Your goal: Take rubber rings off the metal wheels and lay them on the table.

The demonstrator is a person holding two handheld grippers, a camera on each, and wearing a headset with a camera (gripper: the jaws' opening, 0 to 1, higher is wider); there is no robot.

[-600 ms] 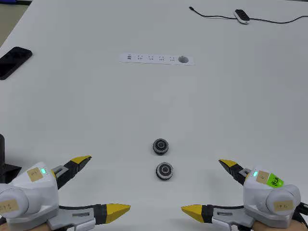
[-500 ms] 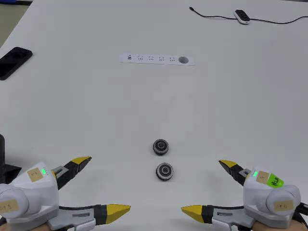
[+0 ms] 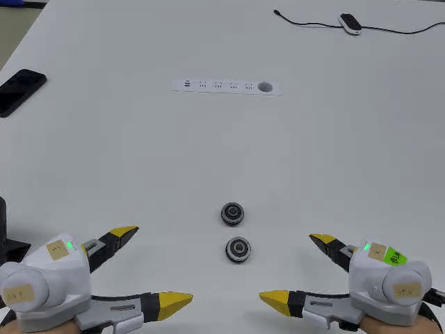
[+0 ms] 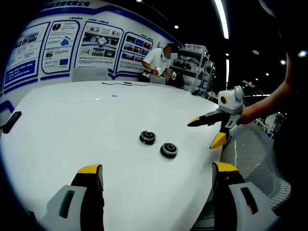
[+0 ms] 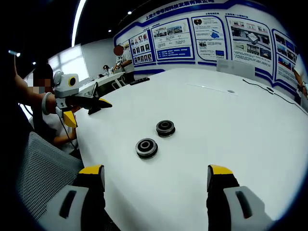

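Observation:
Two small metal wheels with black rubber rings lie flat on the white table [image 3: 139, 153]. The far wheel [image 3: 232, 213] [image 4: 147, 137] [image 5: 165, 128] and the near wheel [image 3: 238, 249] [image 4: 169, 149] [image 5: 147, 147] sit close together but apart. My left gripper [image 3: 156, 268] [image 4: 156, 171] is open at the lower left, well short of the wheels, with nothing between its jaws. My right gripper [image 3: 295, 270] [image 5: 155, 171] is open at the lower right and equally empty. Each gripper faces the wheels from its own side. The right gripper [image 4: 211, 127] and the left gripper [image 5: 89, 108] also show in each other's views.
A white power strip [image 3: 227, 85] lies further back on the table. A black phone [image 3: 21, 89] rests at the left edge, and a cable with a small device [image 3: 350, 23] at the far right. A black object [image 3: 3, 240] stands by the left gripper. A mesh chair [image 5: 43, 168] is at the table's near edge.
Both grippers have edged slightly inward toward the wheels and stay open. The wheels have not moved.

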